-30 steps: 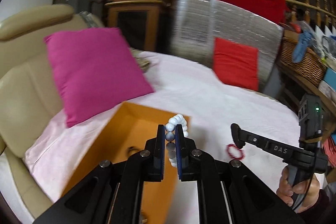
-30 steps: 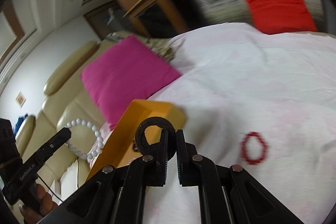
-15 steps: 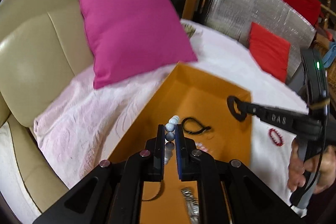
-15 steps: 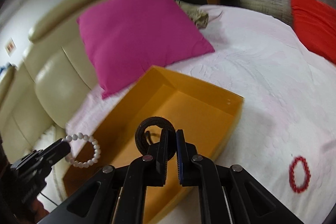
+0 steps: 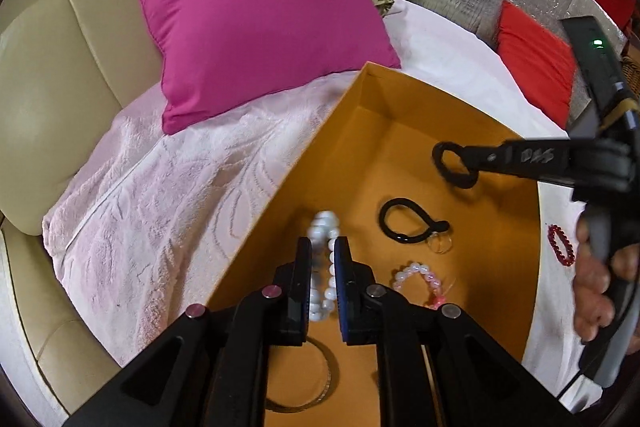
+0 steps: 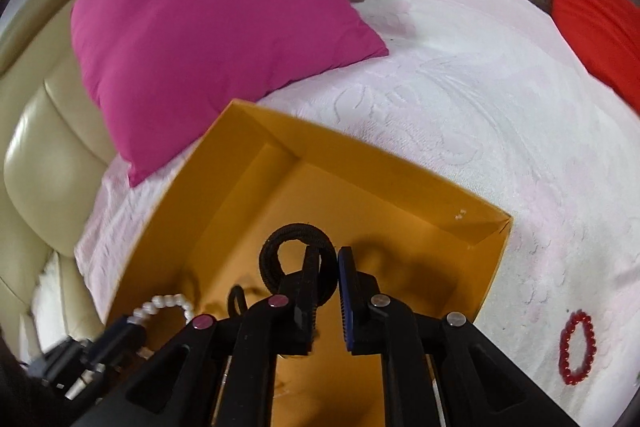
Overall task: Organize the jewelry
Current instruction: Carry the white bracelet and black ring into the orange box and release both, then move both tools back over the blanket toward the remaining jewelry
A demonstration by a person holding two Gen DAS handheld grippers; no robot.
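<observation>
White bead bracelet [image 5: 325,267] (half hidden) between left fingers [image 5: 304,283], black band [image 6: 298,259] between right fingers [image 6: 310,291].

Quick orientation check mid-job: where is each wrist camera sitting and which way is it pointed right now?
Left wrist: on the left gripper, looking down into the orange box; its fingers straddle the white bead bracelet; the right gripper and right hand show.
Right wrist: on the right gripper, above the box, black hair tie at its fingers; the left gripper shows lower left.
Shared: box, magenta pillow, red bracelet.
</observation>
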